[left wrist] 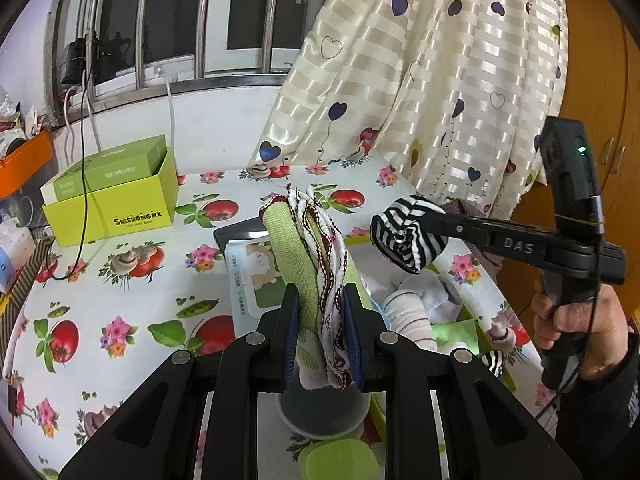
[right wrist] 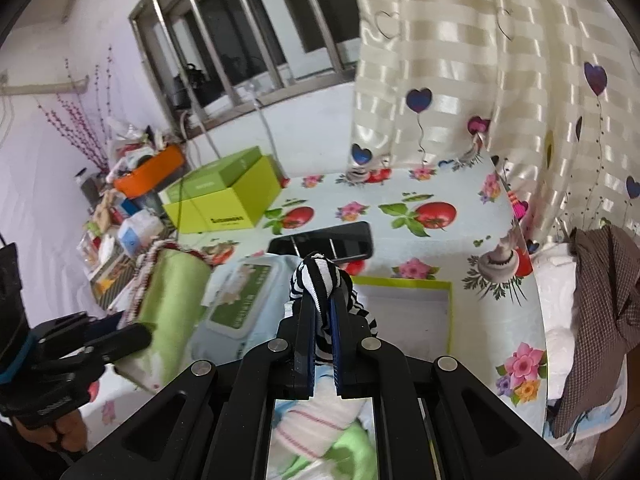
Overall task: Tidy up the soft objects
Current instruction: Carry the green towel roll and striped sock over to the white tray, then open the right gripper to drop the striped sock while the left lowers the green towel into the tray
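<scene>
The left gripper (left wrist: pixel 322 308) has its fingers (left wrist: pixel 291 320) pinched narrow on a folded green cloth (left wrist: pixel 294 256) with a white and dark red crocheted edge; the cloth stands up out of the jaws, lifted clear of the table. The right gripper (right wrist: pixel 323 312) has its fingers (right wrist: pixel 306 320) almost together on a black-and-white striped sock (right wrist: pixel 320 280), bunched into a ball at the tips and also held in the air. Seen from the left wrist, that sock (left wrist: pixel 404 236) hangs just right of the cloth, the two apart, and a hand (left wrist: pixel 576 316) grips the right tool's handle.

Below both lies a table (left wrist: pixel 120 292) under a glossy covering printed with tomatoes, mushrooms and flowers. Toward its near right edge sits a shallow green-rimmed tray (right wrist: pixel 416 300) with a pale bare floor, and more socks (left wrist: pixel 412 312), white with thin stripes, are heaped at its near end. Just left of the tray is a pack of wet wipes (right wrist: pixel 244 300), and beyond that a dark phone (right wrist: pixel 324 242) lying flat. At the far left corner stands a lime-green box (left wrist: pixel 112 204) with a cable draped over it. A barred window (left wrist: pixel 180 20) runs along the back wall, and a striped cream curtain (left wrist: pixel 440 80) with heart balloons falls to the table's far right edge.
</scene>
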Demonstrator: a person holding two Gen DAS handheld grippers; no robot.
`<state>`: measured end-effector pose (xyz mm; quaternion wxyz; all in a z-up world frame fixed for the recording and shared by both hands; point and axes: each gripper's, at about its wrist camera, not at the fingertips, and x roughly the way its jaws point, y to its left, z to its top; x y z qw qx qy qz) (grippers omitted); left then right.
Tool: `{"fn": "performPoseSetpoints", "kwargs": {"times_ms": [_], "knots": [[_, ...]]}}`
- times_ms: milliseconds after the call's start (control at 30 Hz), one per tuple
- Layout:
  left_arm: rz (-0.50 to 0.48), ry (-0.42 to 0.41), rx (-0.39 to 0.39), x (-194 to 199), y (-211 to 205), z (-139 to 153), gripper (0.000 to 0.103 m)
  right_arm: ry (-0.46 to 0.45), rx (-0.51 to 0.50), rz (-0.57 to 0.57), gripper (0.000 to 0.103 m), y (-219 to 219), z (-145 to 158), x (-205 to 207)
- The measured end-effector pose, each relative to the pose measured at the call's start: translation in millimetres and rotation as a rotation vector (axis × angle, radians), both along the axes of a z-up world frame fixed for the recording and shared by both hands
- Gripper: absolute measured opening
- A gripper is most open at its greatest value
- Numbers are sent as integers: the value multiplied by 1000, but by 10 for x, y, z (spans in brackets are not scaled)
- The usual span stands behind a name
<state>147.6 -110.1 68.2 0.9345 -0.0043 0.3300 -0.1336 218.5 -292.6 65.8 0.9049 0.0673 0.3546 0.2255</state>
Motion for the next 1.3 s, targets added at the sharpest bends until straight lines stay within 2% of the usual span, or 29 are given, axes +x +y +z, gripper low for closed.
{"fn": "performPoseSetpoints", "kwargs": {"times_ms": [167, 467, 533, 600, 633, 1000, 1300], "knots": [[-13, -1, 10, 49, -59, 5, 22, 12, -41, -37, 7, -57, -160, 147], [-37, 17, 23, 135, -174, -34, 22, 141, -30, -72, 7, -203, -578, 387], [-45, 28, 26, 167, -214, -53, 22, 144, -20, -59, 15, -181, -582, 384], [-53, 36, 32, 191, -255, -65, 22, 134, -21, -63, 39, -177, -555, 363], [-57, 41, 37, 213, -280, -72, 22, 130, -20, -66, 40, -179, -543, 352], [-89, 99, 69, 468, -474, -147, 22, 94, 4, -72, 41, -249, -394, 186], [-131, 170, 34, 687, -621, -271, 22, 83, 29, -95, 41, -372, -345, 144]]}}
